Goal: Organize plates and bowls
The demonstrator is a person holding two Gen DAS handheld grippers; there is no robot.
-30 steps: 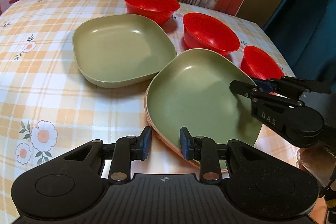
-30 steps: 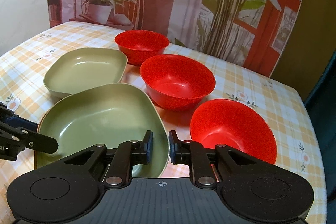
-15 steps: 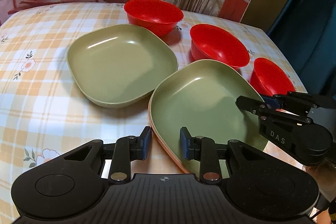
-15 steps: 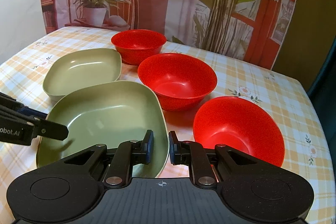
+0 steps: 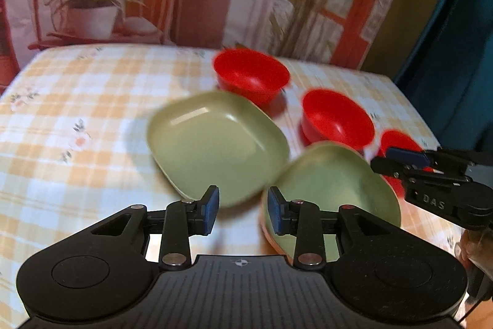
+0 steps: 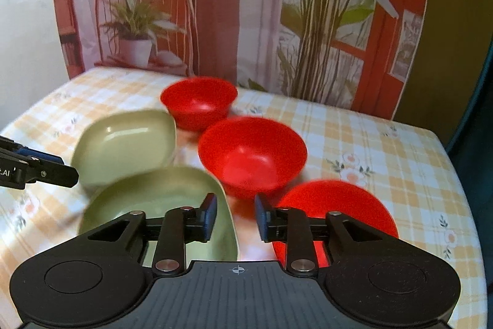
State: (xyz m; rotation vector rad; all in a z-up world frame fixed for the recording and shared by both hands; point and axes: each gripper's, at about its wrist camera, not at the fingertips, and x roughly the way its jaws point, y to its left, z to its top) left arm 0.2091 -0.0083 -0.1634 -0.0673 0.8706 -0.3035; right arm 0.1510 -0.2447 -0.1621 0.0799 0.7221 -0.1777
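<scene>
Two green plates sit on a checked table (image 6: 385,144), with three red bowls in a row beside them. The far plate (image 5: 215,144) and the near plate (image 5: 332,190) lie close, edges almost touching. The far bowl (image 6: 198,100), the middle bowl (image 6: 252,156) and the near bowl (image 6: 336,208) sit to the right of the plates. The left gripper (image 5: 242,210) is spread and holds nothing, above the near edges of both plates. The right gripper (image 6: 235,216) is spread too, holding nothing, above the gap between the near plate and near bowl
</scene>
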